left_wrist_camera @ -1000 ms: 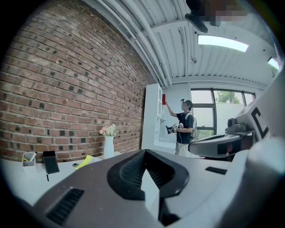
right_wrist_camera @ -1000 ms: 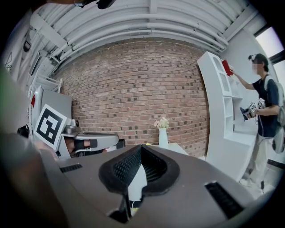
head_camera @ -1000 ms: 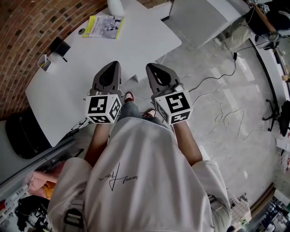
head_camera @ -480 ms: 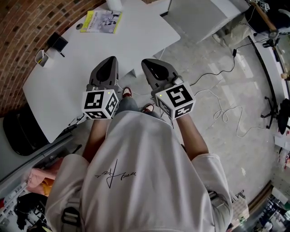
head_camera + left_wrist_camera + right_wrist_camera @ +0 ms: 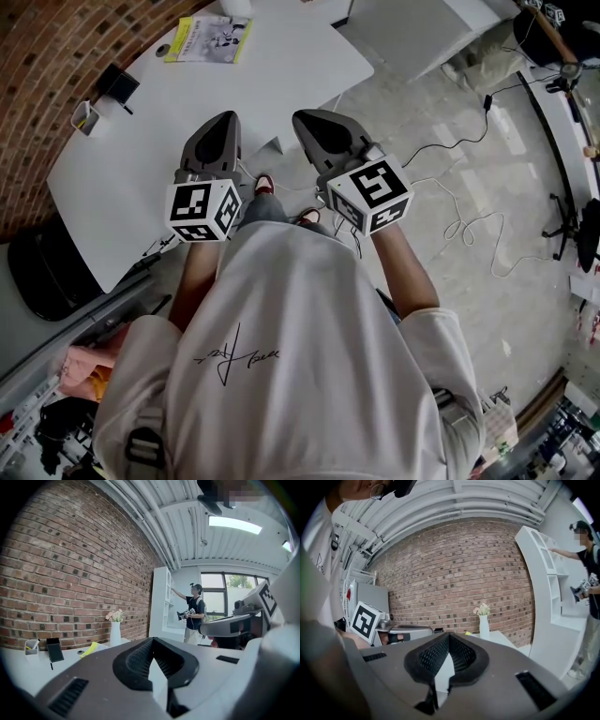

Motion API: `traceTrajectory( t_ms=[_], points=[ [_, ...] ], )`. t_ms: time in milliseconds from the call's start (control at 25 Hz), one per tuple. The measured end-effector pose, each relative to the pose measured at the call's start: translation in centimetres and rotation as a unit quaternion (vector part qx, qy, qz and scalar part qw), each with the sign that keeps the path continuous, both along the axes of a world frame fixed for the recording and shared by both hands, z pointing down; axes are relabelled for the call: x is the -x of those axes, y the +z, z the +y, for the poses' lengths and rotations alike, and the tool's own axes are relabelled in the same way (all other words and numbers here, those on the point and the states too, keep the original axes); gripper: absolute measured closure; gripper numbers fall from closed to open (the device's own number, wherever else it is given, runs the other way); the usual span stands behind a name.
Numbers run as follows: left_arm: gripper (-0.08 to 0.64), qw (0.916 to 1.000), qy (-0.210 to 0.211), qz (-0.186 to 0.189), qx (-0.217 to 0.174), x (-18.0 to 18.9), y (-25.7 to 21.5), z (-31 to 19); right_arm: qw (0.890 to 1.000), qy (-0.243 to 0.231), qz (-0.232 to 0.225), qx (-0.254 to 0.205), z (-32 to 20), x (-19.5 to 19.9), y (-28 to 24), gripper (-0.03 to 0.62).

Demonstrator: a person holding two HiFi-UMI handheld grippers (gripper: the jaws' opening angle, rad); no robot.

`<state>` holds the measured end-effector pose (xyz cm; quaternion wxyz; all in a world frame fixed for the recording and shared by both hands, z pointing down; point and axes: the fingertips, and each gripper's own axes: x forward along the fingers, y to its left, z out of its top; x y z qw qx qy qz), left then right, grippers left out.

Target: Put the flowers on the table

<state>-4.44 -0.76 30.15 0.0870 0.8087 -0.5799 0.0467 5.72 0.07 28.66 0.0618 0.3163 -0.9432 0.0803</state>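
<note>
Both the left gripper (image 5: 214,131) and the right gripper (image 5: 314,127) are being held shut and empty at the near edge of the long white table (image 5: 159,141), well apart from the flowers.
The two grey grippers, each carrying a marker cube, are being held side by side in front of the person's chest, their jaws pressed together with nothing between them. The pale pink flowers (image 5: 115,616) are being held upright by a tall white vase (image 5: 115,633) at the table's far end, near the red brick wall (image 5: 70,573). A yellow booklet (image 5: 208,39) is lying just near of the vase, with a black phone stand (image 5: 120,86) and a small white pen cup (image 5: 84,117) along the table's left edge. At the far right, a white shelf unit (image 5: 161,597) is being reached into by another person (image 5: 193,613).
</note>
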Motion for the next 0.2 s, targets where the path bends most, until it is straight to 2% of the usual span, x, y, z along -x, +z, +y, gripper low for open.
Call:
traceTrajectory(
  t_ms=[200],
  points=[
    [0.555,0.9999,-0.015,-0.002,-0.006,1.8,-0.3,0.4,0.999,-0.026,-0.016,-0.009,0.1,1.9,-0.9,0.568]
  ],
)
